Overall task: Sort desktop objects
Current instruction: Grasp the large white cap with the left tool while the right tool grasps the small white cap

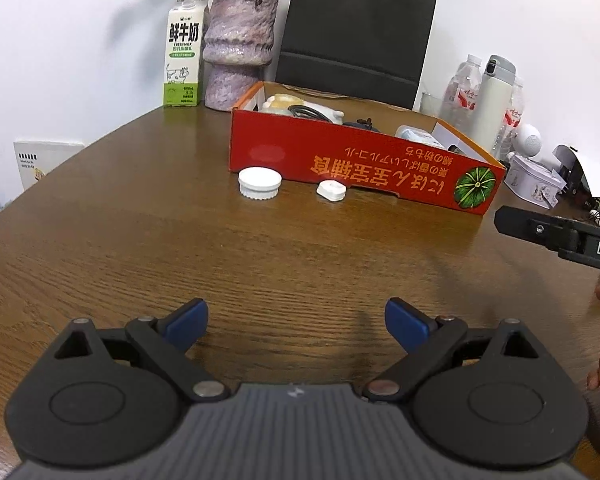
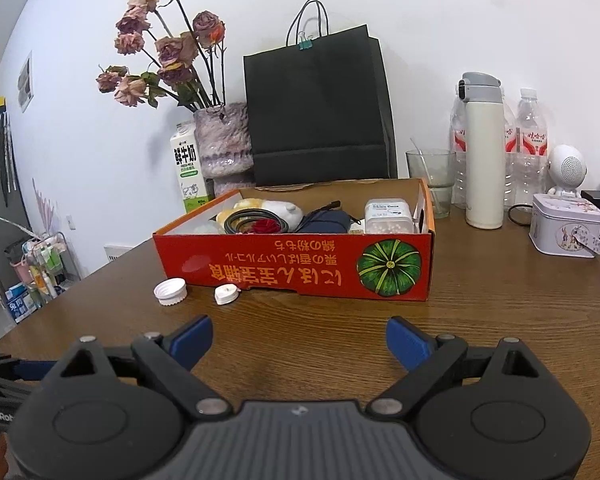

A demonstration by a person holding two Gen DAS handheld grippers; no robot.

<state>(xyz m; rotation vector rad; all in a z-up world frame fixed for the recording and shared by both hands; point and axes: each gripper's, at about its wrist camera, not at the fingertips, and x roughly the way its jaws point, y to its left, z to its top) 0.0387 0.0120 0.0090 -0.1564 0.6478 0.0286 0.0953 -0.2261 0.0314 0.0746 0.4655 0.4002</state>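
An orange-red cardboard box (image 1: 340,160) (image 2: 300,268) stands on the brown wooden table, holding a plush toy, cables, a dark pouch and a white container. In front of it lie a white ribbed lid (image 1: 259,183) (image 2: 171,291) and a small white rounded case (image 1: 331,191) (image 2: 226,294). My left gripper (image 1: 296,320) is open over bare table, well short of both white items. My right gripper (image 2: 299,340) is also open and empty, in front of the box. The right gripper's side (image 1: 556,232) shows at the right edge of the left wrist view.
Behind the box stand a milk carton (image 1: 183,52), a purple vase (image 1: 240,48) with dried roses and a black paper bag (image 2: 316,108). To the right are a glass (image 2: 432,180), a white flask (image 2: 484,152), water bottles, a small tin (image 2: 566,230) and a white speaker.
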